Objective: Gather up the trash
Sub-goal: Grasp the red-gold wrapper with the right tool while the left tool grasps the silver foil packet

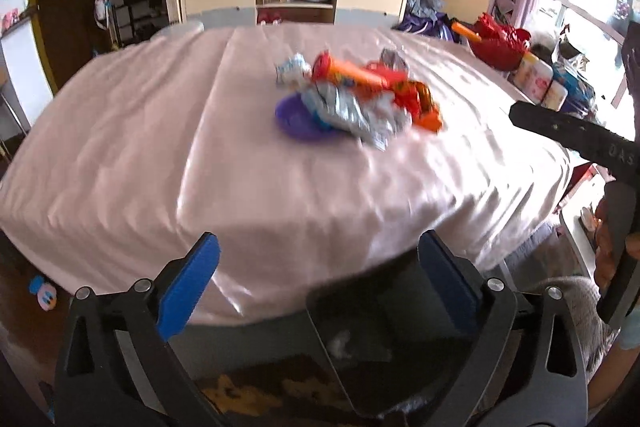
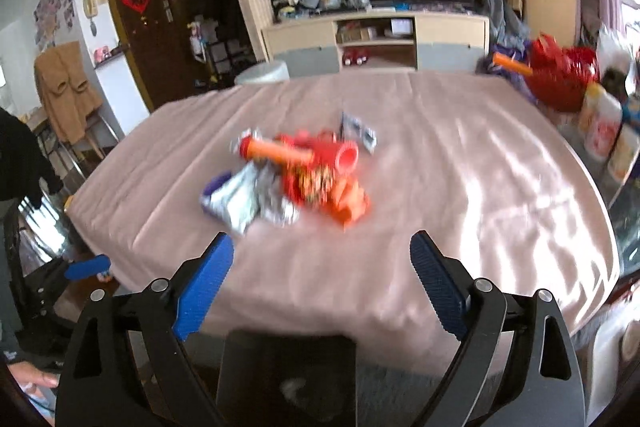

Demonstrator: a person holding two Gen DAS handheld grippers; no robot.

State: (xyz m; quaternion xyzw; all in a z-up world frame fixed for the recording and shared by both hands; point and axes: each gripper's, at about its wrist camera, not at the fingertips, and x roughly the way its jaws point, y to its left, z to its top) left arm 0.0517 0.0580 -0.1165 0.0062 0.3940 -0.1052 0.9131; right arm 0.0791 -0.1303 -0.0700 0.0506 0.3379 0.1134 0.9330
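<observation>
Both wrist cameras look forward and downward past the near edge of the table (image 1: 132, 147) toward the television wall — the left from nearer that edge, the right slightly farther right. They share the trash pile (image 1: 352, 95) mid-table, the TV cabinet (image 2: 376, 43) and the black bin (image 2: 286, 375) below.

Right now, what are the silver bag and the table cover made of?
Silver bag: likely foil-lined plastic, shiny; it is crinkled and glints grey-white. Cover: probably satin-like cloth, glossy pink; it shows soft folds and bright sheen streaks. Both are blurred, so this is a guess.
</observation>
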